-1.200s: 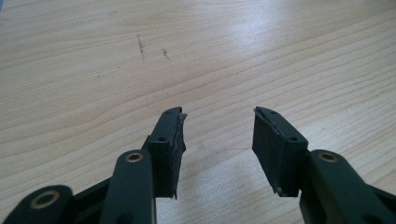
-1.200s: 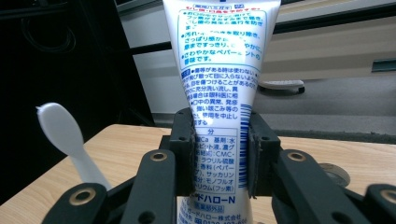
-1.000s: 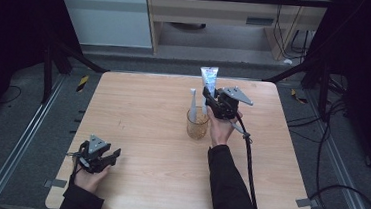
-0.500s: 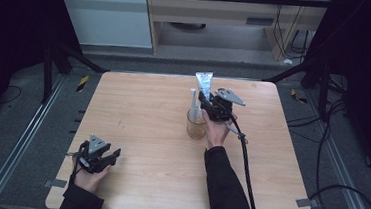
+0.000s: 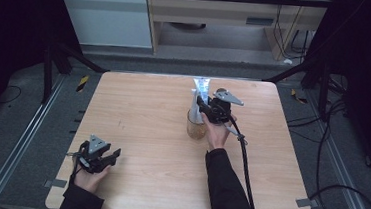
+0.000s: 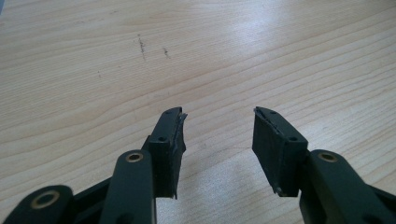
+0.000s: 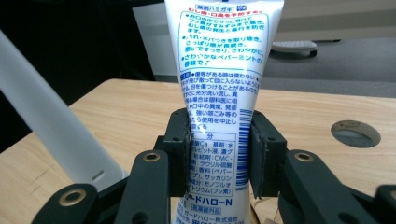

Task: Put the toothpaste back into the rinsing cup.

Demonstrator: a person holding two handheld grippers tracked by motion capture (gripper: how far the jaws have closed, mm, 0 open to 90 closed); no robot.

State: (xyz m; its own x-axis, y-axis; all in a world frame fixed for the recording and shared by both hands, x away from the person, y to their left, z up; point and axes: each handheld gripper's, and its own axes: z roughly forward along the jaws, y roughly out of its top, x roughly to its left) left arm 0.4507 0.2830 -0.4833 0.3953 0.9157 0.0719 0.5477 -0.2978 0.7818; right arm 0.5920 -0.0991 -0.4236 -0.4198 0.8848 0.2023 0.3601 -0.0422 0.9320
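Wooden table (image 5: 142, 116), right claw (image 7: 219, 149) loosening around upright toothpaste tube (image 7: 219, 70) over glass cup (image 5: 196, 128); left claw (image 6: 219, 140) released.

Glossy plastic toothpaste tube (image 7: 219, 93), pale matt wood-grain table (image 6: 93, 60), clear cup (image 5: 196, 126)

White tube, amber cup, pale wood

The toothpaste tube (image 7: 219, 93) is white with blue print, a blue barcode and a line of red characters near its top. The cup (image 5: 197, 125) is clear with an amber tint; the toothbrush handle (image 7: 51, 135) beside the tube is plain white. Both the left gripper (image 6: 217, 140) and the right gripper (image 7: 219, 149) are matt black with brass-coloured rivets. The surface (image 5: 143, 111) is light wood with fine grain and a few dark scuff marks.
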